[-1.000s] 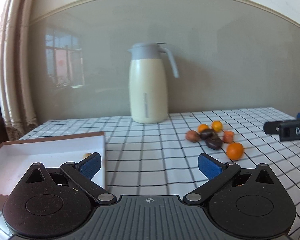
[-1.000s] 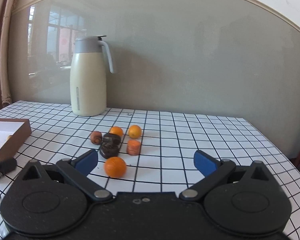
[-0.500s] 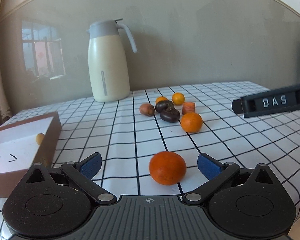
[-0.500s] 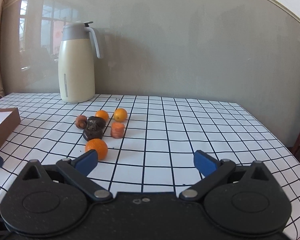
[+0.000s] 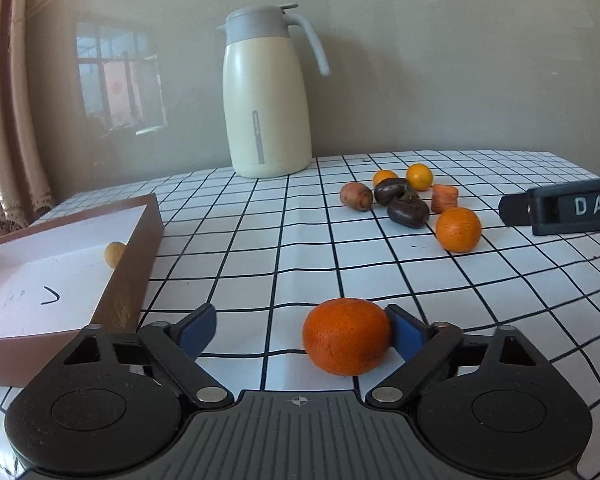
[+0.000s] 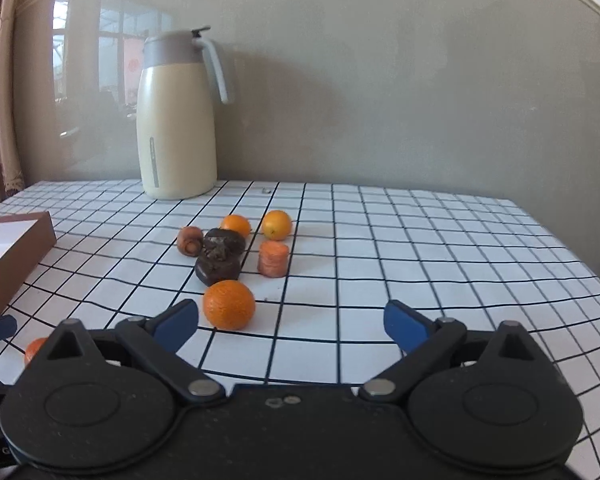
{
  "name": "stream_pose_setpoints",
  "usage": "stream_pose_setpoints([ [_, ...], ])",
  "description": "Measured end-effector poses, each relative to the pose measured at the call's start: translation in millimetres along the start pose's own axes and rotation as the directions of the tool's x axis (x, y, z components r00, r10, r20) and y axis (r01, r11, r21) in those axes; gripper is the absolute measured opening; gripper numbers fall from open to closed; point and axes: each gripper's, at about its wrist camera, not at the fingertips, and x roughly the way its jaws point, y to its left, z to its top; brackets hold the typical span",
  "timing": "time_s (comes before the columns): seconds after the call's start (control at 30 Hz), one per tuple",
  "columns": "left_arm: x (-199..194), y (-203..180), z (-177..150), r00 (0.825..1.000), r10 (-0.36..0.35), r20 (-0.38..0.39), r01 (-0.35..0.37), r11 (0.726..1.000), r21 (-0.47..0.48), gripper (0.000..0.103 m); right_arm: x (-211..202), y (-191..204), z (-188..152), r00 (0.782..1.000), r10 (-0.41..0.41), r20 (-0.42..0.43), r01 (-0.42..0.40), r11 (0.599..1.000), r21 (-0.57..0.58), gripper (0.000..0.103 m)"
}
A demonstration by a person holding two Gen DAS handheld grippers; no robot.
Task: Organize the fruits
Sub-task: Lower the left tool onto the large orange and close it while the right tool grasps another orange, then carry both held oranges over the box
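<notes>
Four oranges (image 5: pixel 347 336), two dark fruits (image 5: pixel 407 213), two carrot pieces (image 5: pixel 445 198), one jug (image 5: pixel 266 96), one box (image 5: pixel 138 248).

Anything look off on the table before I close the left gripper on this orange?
Yes: the orange sits off-centre in the open left gripper, against its right finger, with a gap to the left one. Nothing is spilled or damaged.
</notes>
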Motion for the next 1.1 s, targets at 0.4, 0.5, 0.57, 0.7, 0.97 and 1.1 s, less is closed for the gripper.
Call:
stream_pose_setpoints([
  [0.4,1.4,13.8,-4.5,1.0,-0.012,-0.015,0.012,1.0,-0.023,0.067,49.3,25.0,3.7,0.995,0.047,-0.082,-0.047,0.999,0.004,0.055],
  [0.5,-1.0,13.3,-4.5,0.999,-0.029,-0.018,0.029,0.999,-0.029,0.056,61.5,27.7,5.7,0.99,0.06,-0.129,-0.058,0.998,0.019,0.042],
  [0.57,-3.7,10.0,-5.0,0.999,-0.047,-0.016,0.046,0.999,-0.023,0.042,64.5,32.8,6.0,0.989,0.052,-0.14,-0.053,0.999,-0.002,0.036],
  [0.7,-3.9,11.5,-5.3,0.999,-0.05,-0.018,0.049,0.998,-0.041,0.042,63.1,36.2,6.5,0.99,0.039,-0.138,-0.044,0.999,-0.03,0.028],
  [0.97,-9.0,15.3,-4.1,0.997,-0.075,-0.011,0.074,0.995,-0.06,0.042,43.2,16.9,2.7,0.993,0.01,-0.116,-0.012,1.0,-0.017,0.028],
  [1.1,-16.9,15.6,-1.1,0.996,-0.085,0.011,0.086,0.995,-0.048,0.042,25.8,9.8,5.4,0.995,0.002,-0.095,-0.002,1.0,-0.008,0.028],
])
